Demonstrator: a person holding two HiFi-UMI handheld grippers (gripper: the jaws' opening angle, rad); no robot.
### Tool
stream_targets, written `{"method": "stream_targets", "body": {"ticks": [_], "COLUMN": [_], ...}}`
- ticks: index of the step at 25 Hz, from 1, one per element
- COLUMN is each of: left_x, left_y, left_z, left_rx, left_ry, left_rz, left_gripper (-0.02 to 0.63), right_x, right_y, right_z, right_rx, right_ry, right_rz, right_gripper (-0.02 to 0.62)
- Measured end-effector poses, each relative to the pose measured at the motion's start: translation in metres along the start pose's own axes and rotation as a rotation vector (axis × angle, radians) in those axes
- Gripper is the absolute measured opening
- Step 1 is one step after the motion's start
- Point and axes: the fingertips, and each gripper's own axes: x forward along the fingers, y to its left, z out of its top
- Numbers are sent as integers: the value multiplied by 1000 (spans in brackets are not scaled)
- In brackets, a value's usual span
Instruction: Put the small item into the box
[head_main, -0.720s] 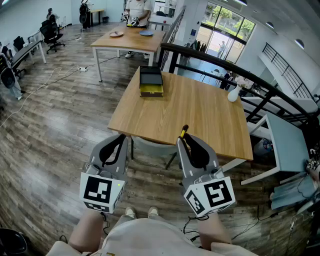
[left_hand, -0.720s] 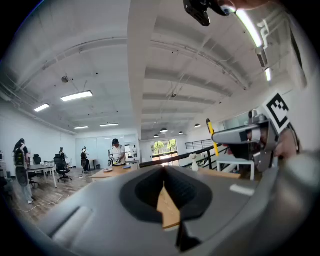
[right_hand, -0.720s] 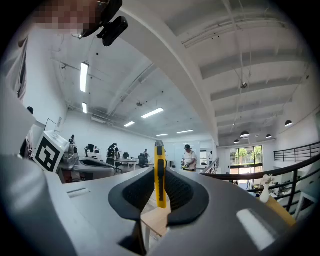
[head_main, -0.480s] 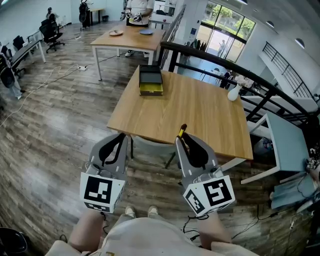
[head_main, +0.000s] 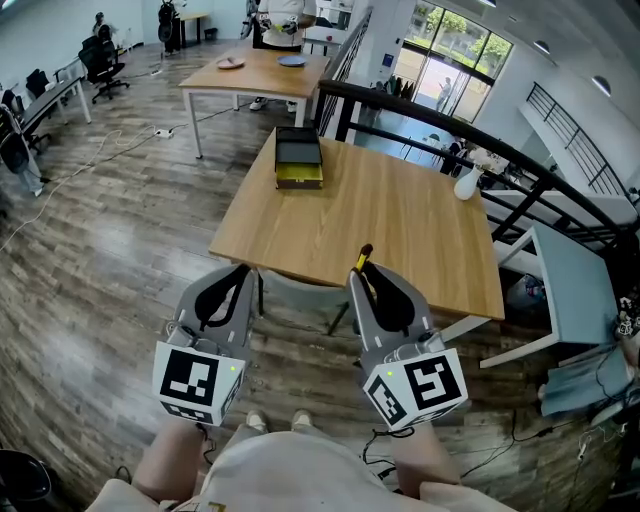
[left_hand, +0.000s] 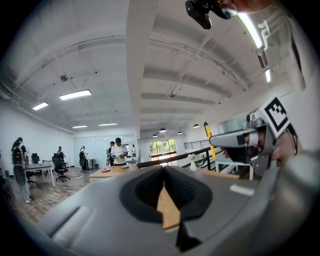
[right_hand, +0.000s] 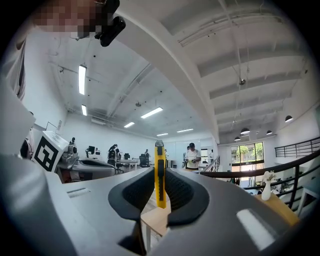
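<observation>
Head view: stood short of the table (head_main: 400, 215), both grippers held out over the floor before its near edge. Carried a yellow knife (head_main: 364, 258) upright in the right gripper (head_main: 362, 276), its tip poking above the jaws. Held the left gripper (head_main: 243, 273) alongside, apart from the right. Found the box (head_main: 299, 160), dark and open, at the table's far left corner, well apart from the knife.

Left gripper view: pressed shut on nothing, with only a sliver of tabletop showing through the gap behind the tips. Caught the right gripper off to the right, the knife rising from it.

Right gripper view: clamped on the knife's lower part, its case standing straight up between the pads.

Looked like the carry step — knife in hand, not yet delivered. Called next for a walk or long reach along the table to the box, then lowering the knife over the opening and parting the jaws. Probably needed tilting flat first, since on end it could tip out.

Against the frame a moment back, changed little: same grip, same pose. Slid the whole scene a touch left in the head view, with no real closing on the box.
</observation>
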Motion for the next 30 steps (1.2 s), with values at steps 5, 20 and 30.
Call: {"method": "stream_targets", "body": {"ticks": [5, 20, 30], "left_x": [8, 32, 51], "left_y": [-8, -55, -68], "left_z": [-2, -16, -28], "left_rx": [-10, -3, 3], "left_ry": [7, 55, 79], "left_rz": [8, 71, 95], "left_gripper": [2, 2, 2], "right_x": [-1, -24, -25], "right_y": [-10, -68, -96], "right_z": [-4, -30, -50], "right_rx": [6, 23, 51], "right_ry": [4, 13, 35], "right_rz": [12, 56, 52], "right_gripper": [64, 64, 64]}}
